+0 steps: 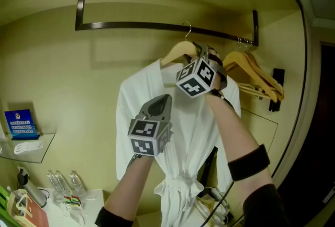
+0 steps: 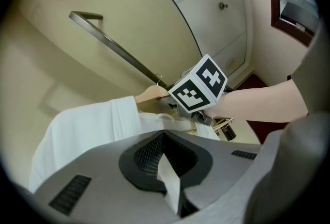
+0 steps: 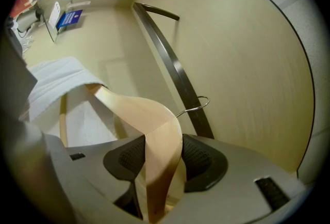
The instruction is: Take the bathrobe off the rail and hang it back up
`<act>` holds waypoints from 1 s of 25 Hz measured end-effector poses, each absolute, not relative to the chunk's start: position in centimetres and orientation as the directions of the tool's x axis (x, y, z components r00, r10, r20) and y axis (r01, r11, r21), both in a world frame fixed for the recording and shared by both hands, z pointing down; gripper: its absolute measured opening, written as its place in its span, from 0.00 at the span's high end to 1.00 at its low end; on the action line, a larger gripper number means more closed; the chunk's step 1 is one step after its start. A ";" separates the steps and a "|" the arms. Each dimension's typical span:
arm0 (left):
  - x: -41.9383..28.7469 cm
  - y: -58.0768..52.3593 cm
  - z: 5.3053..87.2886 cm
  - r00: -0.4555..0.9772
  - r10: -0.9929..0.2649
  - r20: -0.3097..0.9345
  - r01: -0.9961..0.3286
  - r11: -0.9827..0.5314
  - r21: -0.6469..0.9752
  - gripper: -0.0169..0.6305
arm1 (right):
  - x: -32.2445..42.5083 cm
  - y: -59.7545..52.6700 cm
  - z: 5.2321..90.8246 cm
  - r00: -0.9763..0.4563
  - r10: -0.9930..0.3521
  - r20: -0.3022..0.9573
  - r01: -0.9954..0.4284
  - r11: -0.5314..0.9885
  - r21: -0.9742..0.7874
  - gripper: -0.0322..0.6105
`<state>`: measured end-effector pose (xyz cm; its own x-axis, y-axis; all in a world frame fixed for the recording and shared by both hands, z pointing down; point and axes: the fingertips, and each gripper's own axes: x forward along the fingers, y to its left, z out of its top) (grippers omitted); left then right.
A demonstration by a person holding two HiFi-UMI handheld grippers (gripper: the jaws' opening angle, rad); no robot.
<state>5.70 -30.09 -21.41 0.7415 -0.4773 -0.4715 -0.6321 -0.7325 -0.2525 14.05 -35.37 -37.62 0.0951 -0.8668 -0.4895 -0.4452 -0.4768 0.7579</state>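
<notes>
Head view only: whole bathrobe [image 1: 183, 132] hangs under the rail [image 1: 146, 25], long axis vertical, collar up at the wooden hanger [image 1: 175, 52], tied belt at the low end; spare hangers [image 1: 256, 71] sit further along the rail, to the R. R claw [image 3: 162, 158] view alone shows its pads clamped on the hanger's neck, wire hook right at the rail. L claw [image 2: 167, 158] view alone shows it fully closed, pinching a fold of bathrobe cloth below the rail
</notes>
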 end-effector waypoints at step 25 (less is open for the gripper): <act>1.3 -24.5 -16.0 0.763 -0.474 -0.439 -0.618 -0.735 -0.280 0.97 | 9.8 -30.3 -28.3 0.072 -0.911 -0.405 -0.520 -0.381 0.764 0.61</act>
